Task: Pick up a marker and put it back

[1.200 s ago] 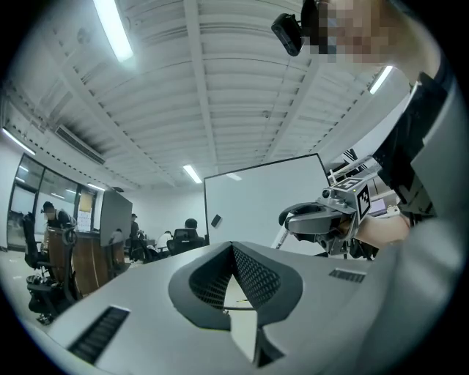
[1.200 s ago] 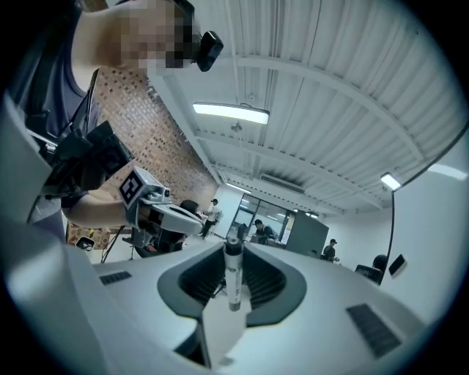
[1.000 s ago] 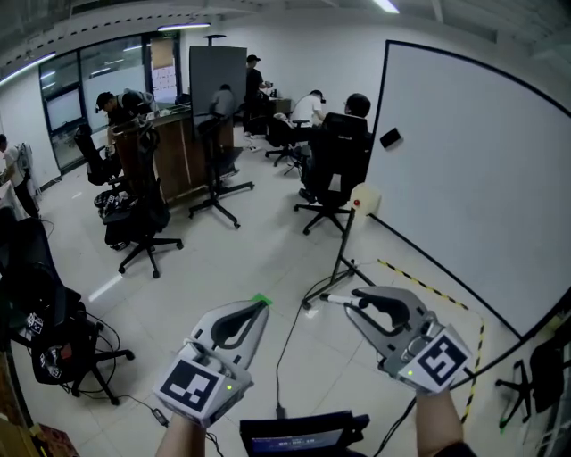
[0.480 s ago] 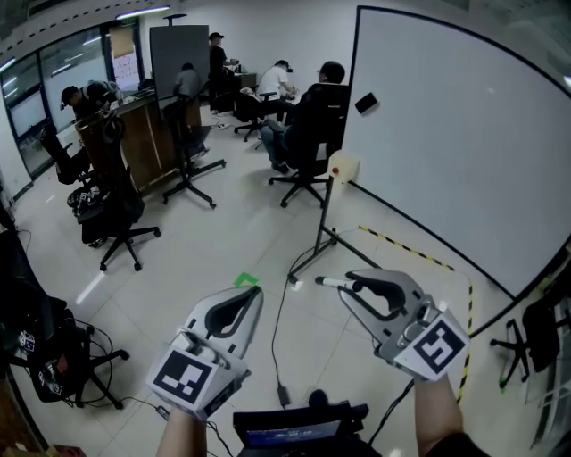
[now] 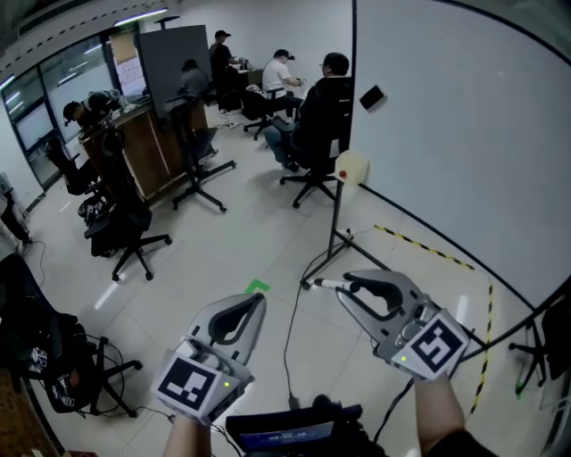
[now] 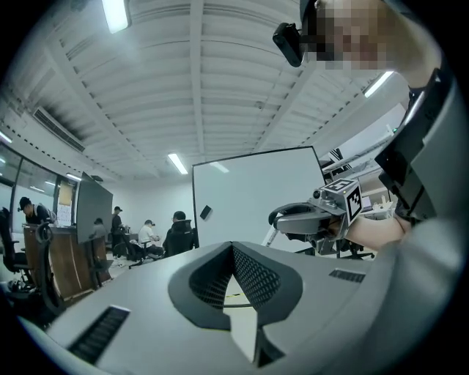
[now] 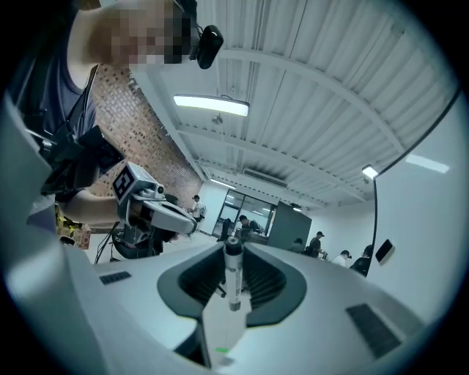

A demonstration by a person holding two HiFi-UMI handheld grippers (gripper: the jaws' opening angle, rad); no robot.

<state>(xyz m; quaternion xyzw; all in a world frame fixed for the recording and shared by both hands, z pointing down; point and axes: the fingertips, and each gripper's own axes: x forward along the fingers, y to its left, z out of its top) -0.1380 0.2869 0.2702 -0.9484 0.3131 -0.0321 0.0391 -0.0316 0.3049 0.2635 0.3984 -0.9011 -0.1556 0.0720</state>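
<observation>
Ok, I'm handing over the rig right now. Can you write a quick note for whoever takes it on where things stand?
Right gripper: shut on the marker, whose end pokes out at the jaw tips.
Left gripper: shut, empty, held alongside.
Both are held above the floor, with the whiteboard off to the right.
Done: marker picked up.
Left: put it back. The spot where it belongs does not show in these views.

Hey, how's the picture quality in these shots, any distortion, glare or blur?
Head view: fisheye bows the whiteboard edge. Left gripper view: heavy fisheye, dark corners, a blown-out ceiling light. Right gripper view: the marker is sharp.
</observation>
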